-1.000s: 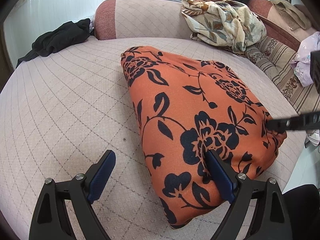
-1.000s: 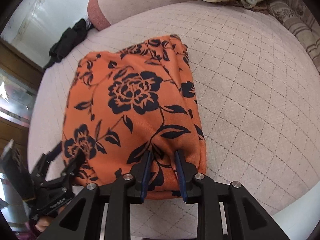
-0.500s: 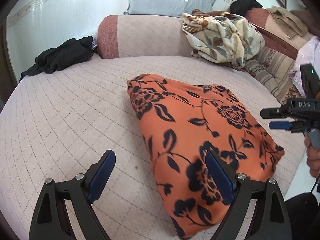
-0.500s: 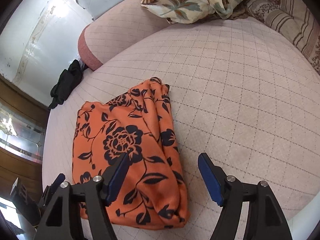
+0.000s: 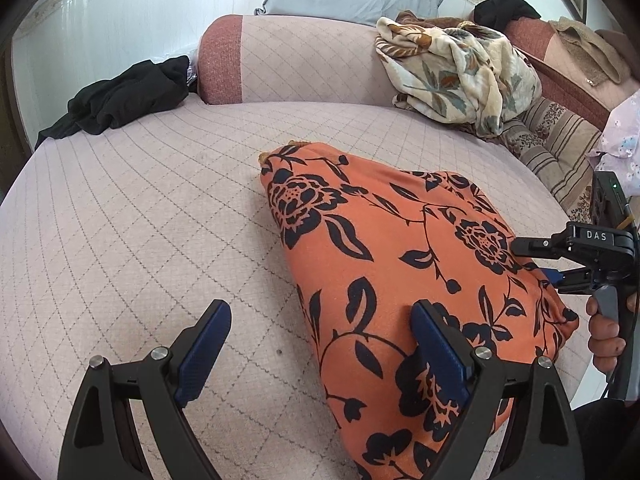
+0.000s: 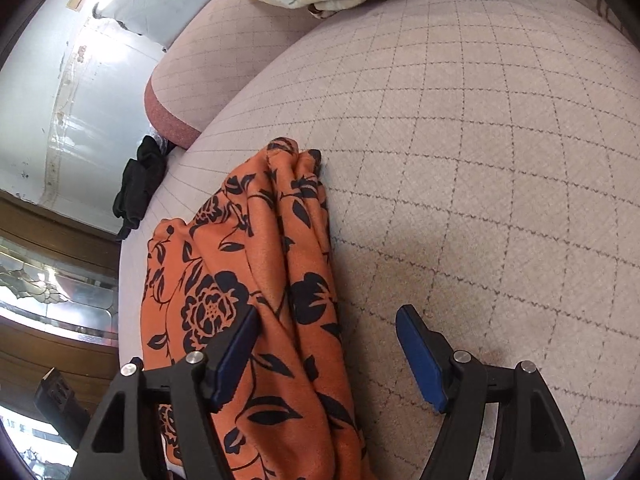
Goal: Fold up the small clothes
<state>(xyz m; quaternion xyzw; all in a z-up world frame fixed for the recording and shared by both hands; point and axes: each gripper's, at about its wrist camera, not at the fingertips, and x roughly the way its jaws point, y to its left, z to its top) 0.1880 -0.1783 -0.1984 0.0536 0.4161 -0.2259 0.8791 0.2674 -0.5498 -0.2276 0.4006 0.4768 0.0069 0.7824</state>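
Observation:
An orange cloth with a black flower print (image 5: 392, 264) lies folded in a thick stack on the quilted pink sofa seat (image 5: 132, 220). My left gripper (image 5: 320, 352) is open and empty, with its right finger over the cloth's near end and its left finger over the bare seat. My right gripper (image 6: 326, 356) is open and empty, straddling the cloth's right edge (image 6: 288, 288). The right gripper also shows in the left wrist view (image 5: 560, 260) at the cloth's far right corner, held by a hand.
A black garment (image 5: 120, 96) lies at the seat's back left. A floral blanket (image 5: 456, 68) and a striped cushion (image 5: 560, 152) are heaped at the back right. A bolster (image 5: 288, 60) runs along the back. The seat's front edge is close to both grippers.
My right gripper let go of the cloth's edge, opened wide and pulled back. The left gripper stayed open and drew back a little. The cloth stayed on the seat.

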